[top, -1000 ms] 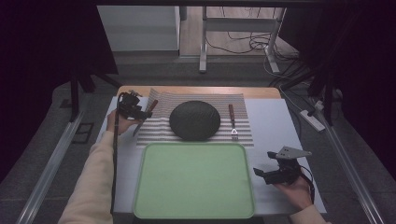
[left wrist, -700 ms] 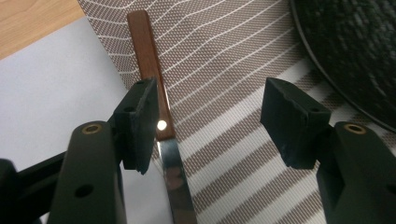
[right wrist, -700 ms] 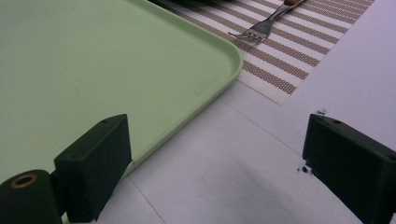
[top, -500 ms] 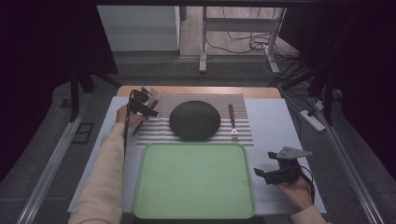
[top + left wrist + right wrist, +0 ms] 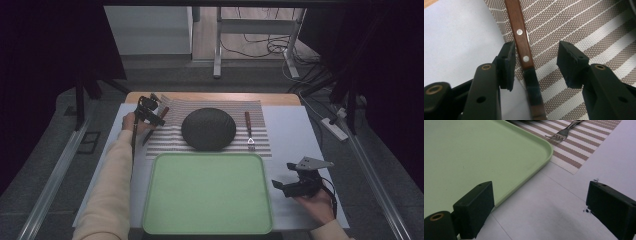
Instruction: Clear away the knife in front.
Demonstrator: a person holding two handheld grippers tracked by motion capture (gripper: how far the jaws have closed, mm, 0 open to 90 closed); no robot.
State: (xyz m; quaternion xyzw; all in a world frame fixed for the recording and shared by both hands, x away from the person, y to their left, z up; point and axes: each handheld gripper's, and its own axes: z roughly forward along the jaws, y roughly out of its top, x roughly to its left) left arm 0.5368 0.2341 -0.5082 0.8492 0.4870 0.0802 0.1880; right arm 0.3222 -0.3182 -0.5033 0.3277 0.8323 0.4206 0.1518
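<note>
Left claw point(image 5: 150, 111) is hovering at ten o'clock on the tabletop point(image 5: 295, 130), its jaws spread narrowly either side of a wooden-handled utensil's handle point(image 5: 522, 45) without touching it. That utensil is lying on the striped placemat point(image 5: 260, 145) edge. Judging by this, a grasp is being lined up; next, the jaws need lowering and closing squarely on the handle. At twelve o'clock a dark dome-shaped object point(image 5: 208, 129) is sitting, a fork point(image 5: 248, 131) beside it. Below lies the green tray point(image 5: 207, 195). Right claw point(image 5: 290, 186) is resting wide and empty at four o'clock.
</note>
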